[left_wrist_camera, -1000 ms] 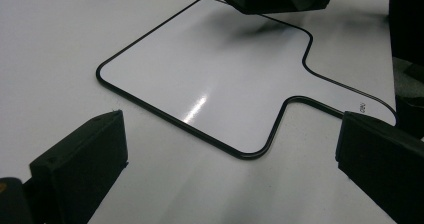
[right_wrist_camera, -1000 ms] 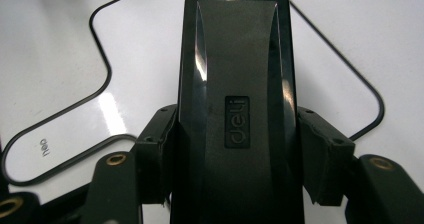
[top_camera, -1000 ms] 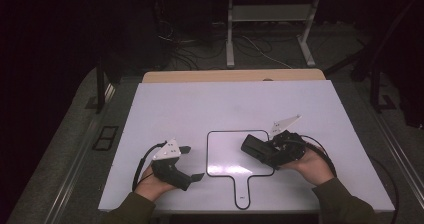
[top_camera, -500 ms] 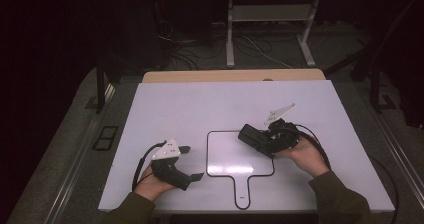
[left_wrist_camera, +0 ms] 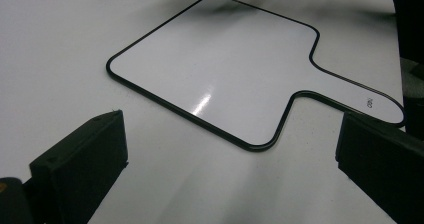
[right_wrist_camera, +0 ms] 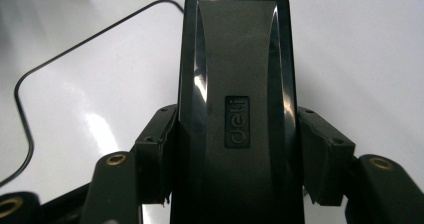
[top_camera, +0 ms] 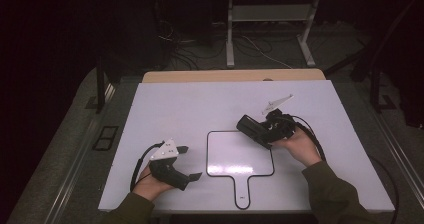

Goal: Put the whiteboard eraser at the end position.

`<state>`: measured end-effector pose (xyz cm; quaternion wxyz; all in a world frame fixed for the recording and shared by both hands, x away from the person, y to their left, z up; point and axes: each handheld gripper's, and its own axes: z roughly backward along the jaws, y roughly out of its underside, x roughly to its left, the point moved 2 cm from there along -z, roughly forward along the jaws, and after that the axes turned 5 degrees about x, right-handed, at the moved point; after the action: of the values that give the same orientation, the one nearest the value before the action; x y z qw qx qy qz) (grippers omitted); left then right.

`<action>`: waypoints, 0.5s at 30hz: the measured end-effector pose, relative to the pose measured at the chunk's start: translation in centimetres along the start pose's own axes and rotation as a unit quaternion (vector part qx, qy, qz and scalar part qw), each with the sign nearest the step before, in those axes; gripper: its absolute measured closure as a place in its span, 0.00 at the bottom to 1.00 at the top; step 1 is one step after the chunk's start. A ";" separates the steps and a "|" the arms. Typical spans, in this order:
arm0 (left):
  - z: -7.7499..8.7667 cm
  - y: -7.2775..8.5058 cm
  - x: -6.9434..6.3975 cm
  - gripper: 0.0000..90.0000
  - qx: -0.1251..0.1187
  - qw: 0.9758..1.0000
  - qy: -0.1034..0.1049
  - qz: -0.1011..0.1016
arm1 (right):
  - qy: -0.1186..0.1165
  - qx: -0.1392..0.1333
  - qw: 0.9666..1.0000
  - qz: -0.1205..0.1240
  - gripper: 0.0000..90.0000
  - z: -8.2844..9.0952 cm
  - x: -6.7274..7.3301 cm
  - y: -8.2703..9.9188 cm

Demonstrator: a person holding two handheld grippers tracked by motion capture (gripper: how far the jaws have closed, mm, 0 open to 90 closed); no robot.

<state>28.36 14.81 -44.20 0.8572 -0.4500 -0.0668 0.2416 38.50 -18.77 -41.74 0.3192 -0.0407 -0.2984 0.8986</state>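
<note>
A small white board (top_camera: 240, 154) with a black rim and a short handle lies flat on the white table (top_camera: 200, 104); its handle points toward the near edge. My right gripper (top_camera: 261, 132) is shut on a black eraser (top_camera: 251, 127) and holds it over the board's far right corner. In the right gripper view the eraser (right_wrist_camera: 235, 84), marked "deli", sits clamped between both pads (right_wrist_camera: 155, 149), with the board (right_wrist_camera: 75, 94) below to the left. My left gripper (top_camera: 191, 161) rests open left of the board, nothing between its jaws. The left gripper view shows the board (left_wrist_camera: 215, 74) ahead of them.
A tan strip (top_camera: 230, 76) runs along the table's far edge. Beyond it are a dark floor, loose cables (top_camera: 250, 46) and a metal stand's legs (top_camera: 230, 34). Each gripper trails a black cable (top_camera: 137, 164) over the table.
My right gripper has carried the eraser toward the far side and a little left, along the board's right edge to its far corner. The left gripper has stayed in place.
</note>
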 end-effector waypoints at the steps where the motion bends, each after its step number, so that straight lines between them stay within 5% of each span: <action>1: 0.0 0.0 0.0 0.00 -0.003 1.000 0.000 0.001 | 0.002 0.000 1.000 0.001 0.43 -0.1 -0.1 -0.2; 15: -0.2 -0.1 -0.3 0.00 -0.001 1.000 0.007 -0.005 | 0.032 0.000 0.999 -0.021 0.43 -1.3 -2.9 -4.1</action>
<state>28.21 14.49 -44.16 0.8585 -0.4520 -0.0630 0.2339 43.38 -17.34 -40.84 0.3476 -0.0634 -0.2884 0.8899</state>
